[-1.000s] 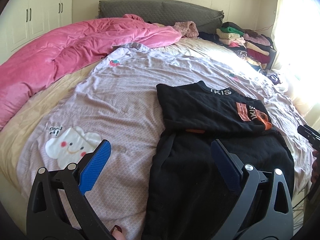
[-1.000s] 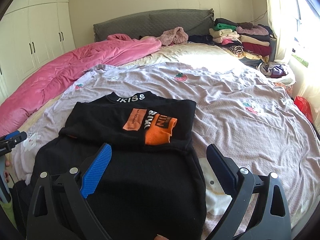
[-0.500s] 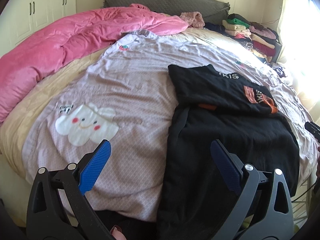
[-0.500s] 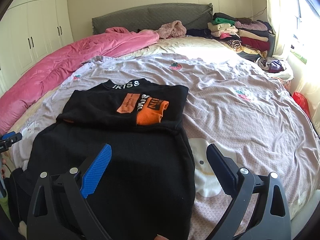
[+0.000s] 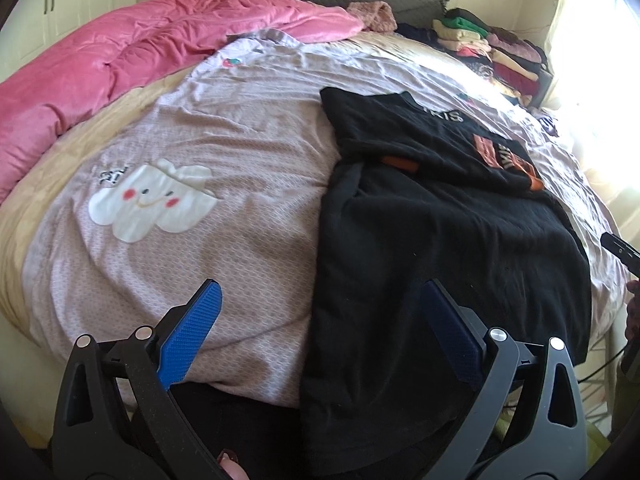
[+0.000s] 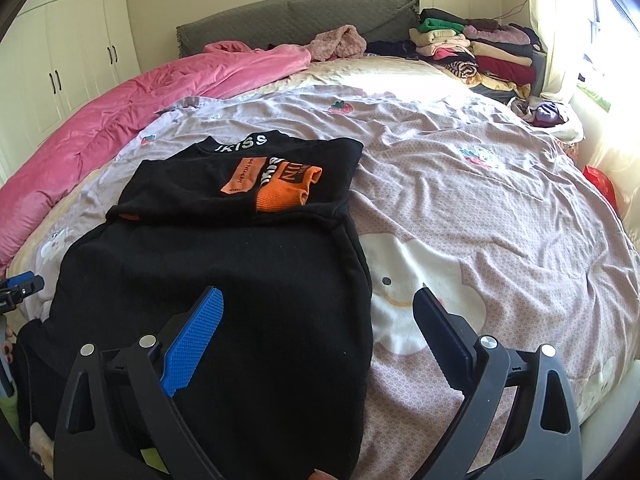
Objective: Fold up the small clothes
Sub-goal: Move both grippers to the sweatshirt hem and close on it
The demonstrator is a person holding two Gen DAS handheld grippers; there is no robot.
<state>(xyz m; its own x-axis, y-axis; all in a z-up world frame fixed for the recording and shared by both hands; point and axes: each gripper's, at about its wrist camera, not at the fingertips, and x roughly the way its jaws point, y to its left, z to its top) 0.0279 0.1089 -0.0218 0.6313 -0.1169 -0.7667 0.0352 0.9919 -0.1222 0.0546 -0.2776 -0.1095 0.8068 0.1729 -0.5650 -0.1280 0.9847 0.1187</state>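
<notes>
Black sweater [image 6: 224, 280] lies flat on bed [image 6: 500, 184], sleeves folded in, hem hanging over near edge. Left tongs [image 5: 316, 332] and right tongs [image 6: 316, 332] released, hovering above hem. Advice: grasp both hem corners together, lift evenly, fold toward collar, keep edges aligned.

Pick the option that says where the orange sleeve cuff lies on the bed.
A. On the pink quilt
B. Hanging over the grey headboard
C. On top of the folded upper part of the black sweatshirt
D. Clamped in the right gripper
C: the orange ribbed sleeve cuff rests on the folded upper part of the black sweatshirt, beside its orange patch; both grippers are open and empty.
</notes>
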